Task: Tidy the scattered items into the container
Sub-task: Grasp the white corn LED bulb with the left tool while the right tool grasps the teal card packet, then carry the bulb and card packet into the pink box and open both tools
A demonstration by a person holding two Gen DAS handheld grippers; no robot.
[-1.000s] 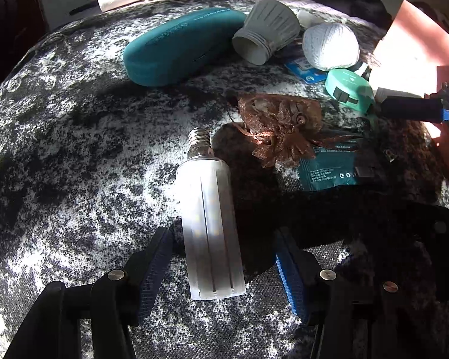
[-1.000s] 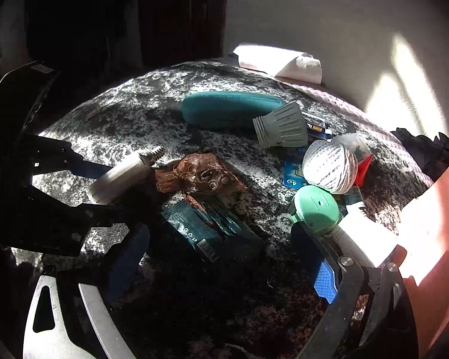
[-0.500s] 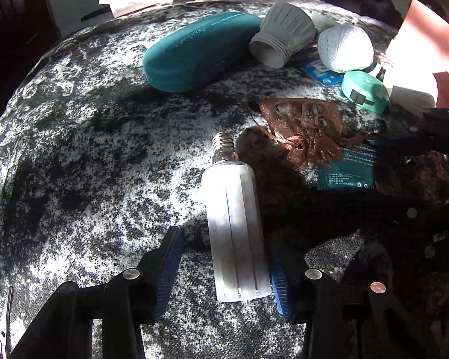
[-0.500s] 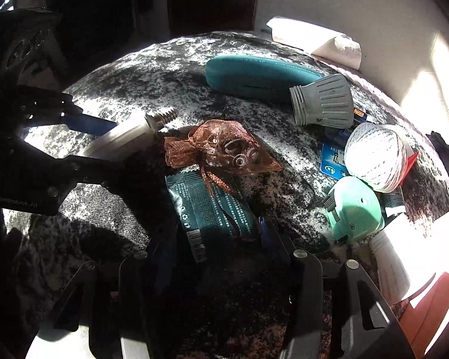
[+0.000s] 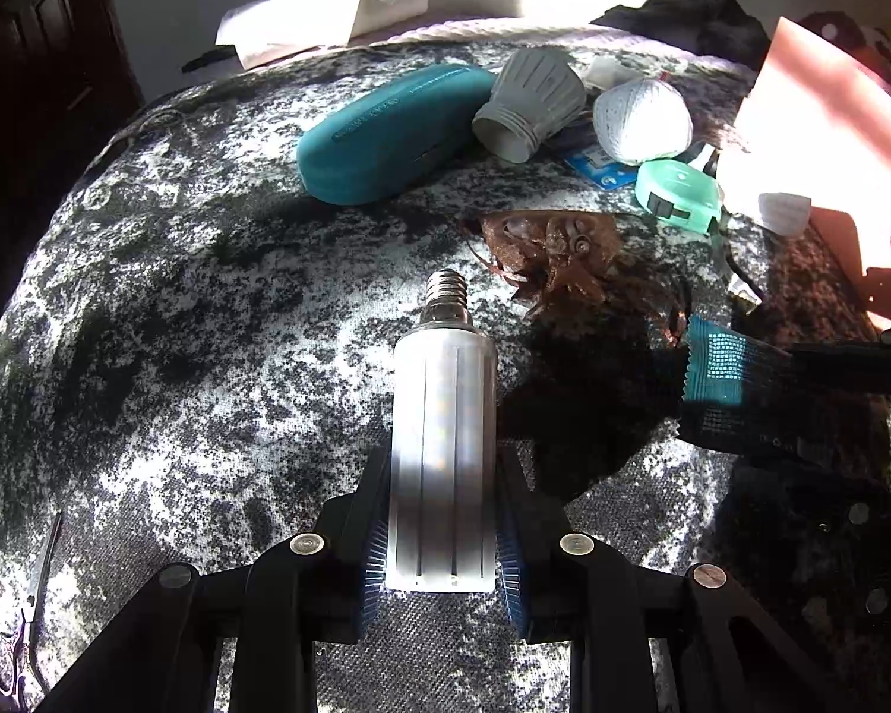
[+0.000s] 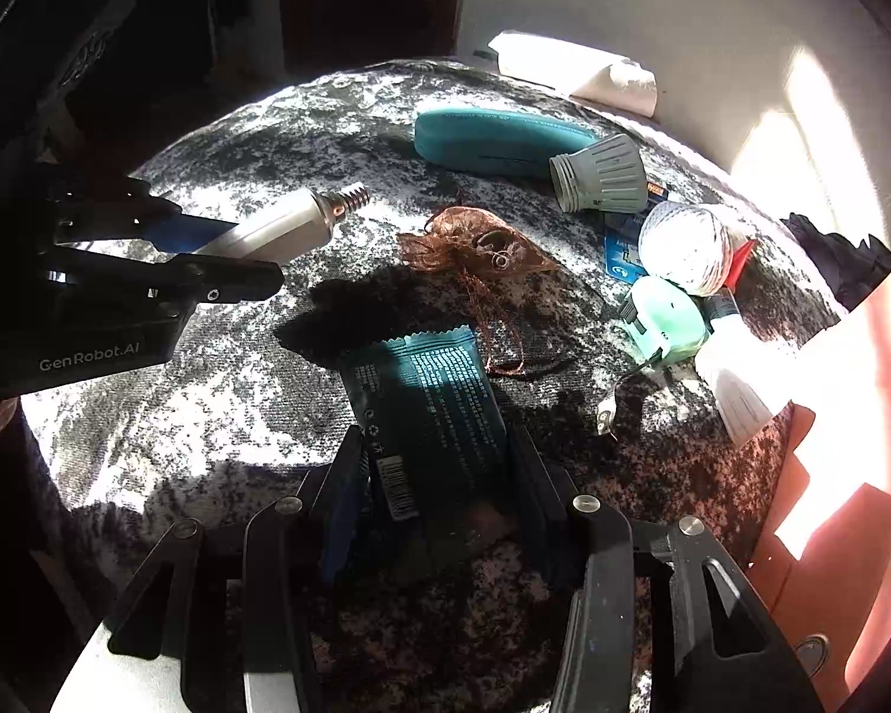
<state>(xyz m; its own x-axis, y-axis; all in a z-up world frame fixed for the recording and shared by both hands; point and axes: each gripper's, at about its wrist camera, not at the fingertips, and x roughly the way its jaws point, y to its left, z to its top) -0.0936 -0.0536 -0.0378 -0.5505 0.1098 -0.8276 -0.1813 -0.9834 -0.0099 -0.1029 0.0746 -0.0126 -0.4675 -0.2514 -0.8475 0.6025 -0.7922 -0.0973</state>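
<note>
Frosted white bulb point(image 5: 442, 451) sits clamped in the left hand-held gripper point(image 5: 442, 540), while the right hand-held gripper point(image 6: 436, 475) pinches the teal sachet point(image 6: 427, 410).

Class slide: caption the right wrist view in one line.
Right claw shut on a teal packet; left claw grips the tube bulb.

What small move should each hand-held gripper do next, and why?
Probably lift both. The left hand-held gripper has its pads against the LED bulb, and the right hand-held gripper is closed on the teal packet. Both items appear low over the fabric, and the pink container stands to the right.
</note>
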